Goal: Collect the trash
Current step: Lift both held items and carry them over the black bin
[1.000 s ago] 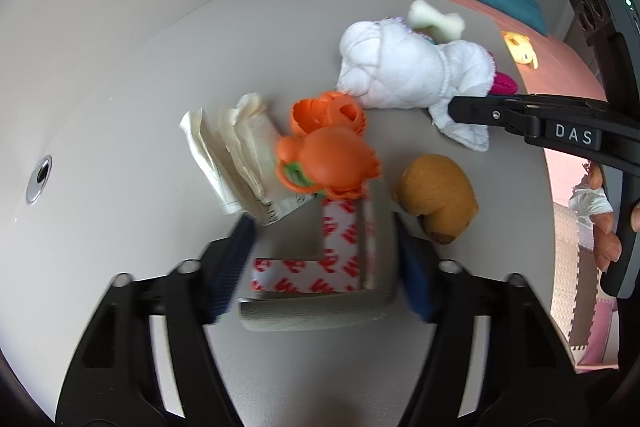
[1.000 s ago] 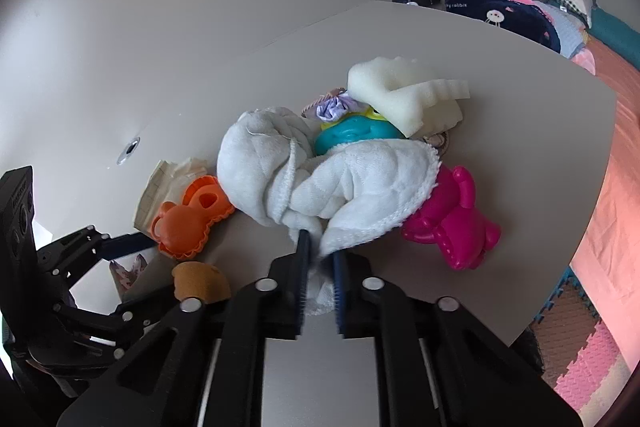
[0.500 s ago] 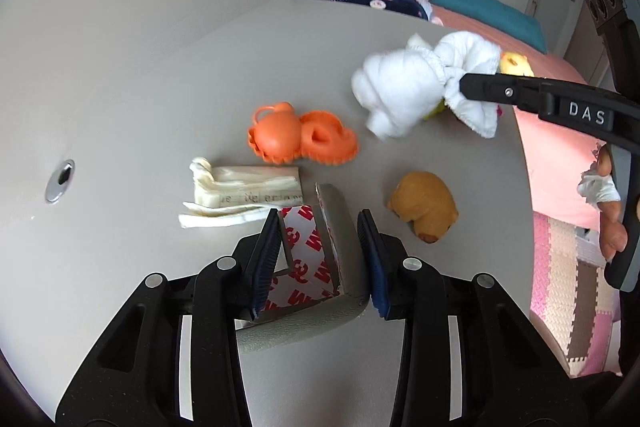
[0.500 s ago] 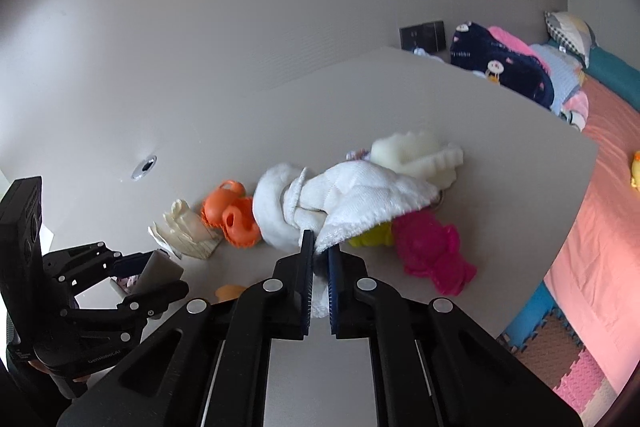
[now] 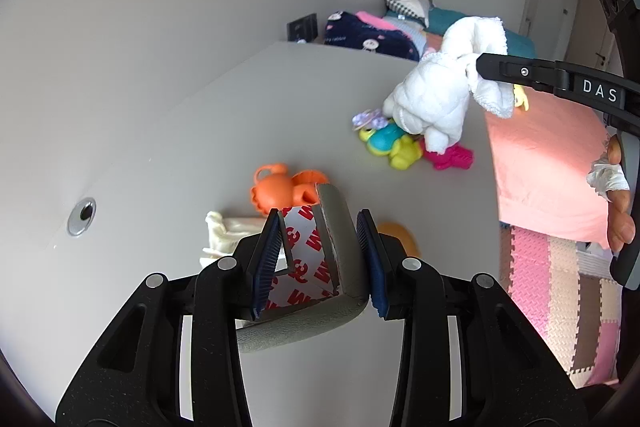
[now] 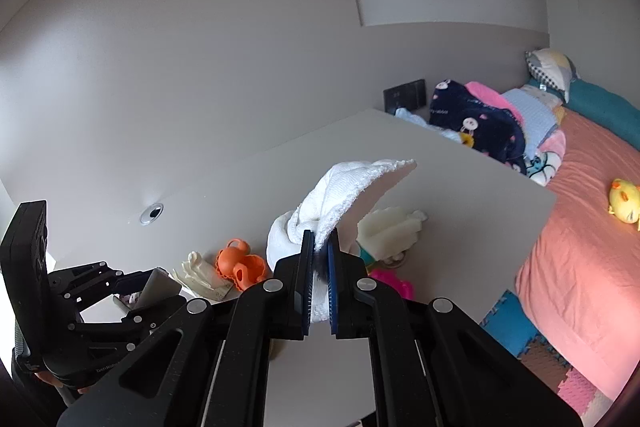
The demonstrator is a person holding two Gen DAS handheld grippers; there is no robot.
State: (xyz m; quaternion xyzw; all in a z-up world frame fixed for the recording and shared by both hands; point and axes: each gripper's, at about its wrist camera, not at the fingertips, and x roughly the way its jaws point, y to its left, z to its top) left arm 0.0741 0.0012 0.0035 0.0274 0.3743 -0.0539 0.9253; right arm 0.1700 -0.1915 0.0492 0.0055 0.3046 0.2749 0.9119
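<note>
we are lifting both finds clear of the pale grey counter [image 5: 168,155]: the left tongs [image 5: 317,259] are clenching a grey foam corner guard with red-printed tape [image 5: 320,267], the right tongs [image 6: 319,277] a white quilted cloth [image 6: 340,187], both now airborne, bin-bound next.

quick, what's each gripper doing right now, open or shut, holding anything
Left gripper: shut on the grey corner guard with red-and-white adhesive backing.
Right gripper: shut on the white cloth, lifted off the table.
</note>
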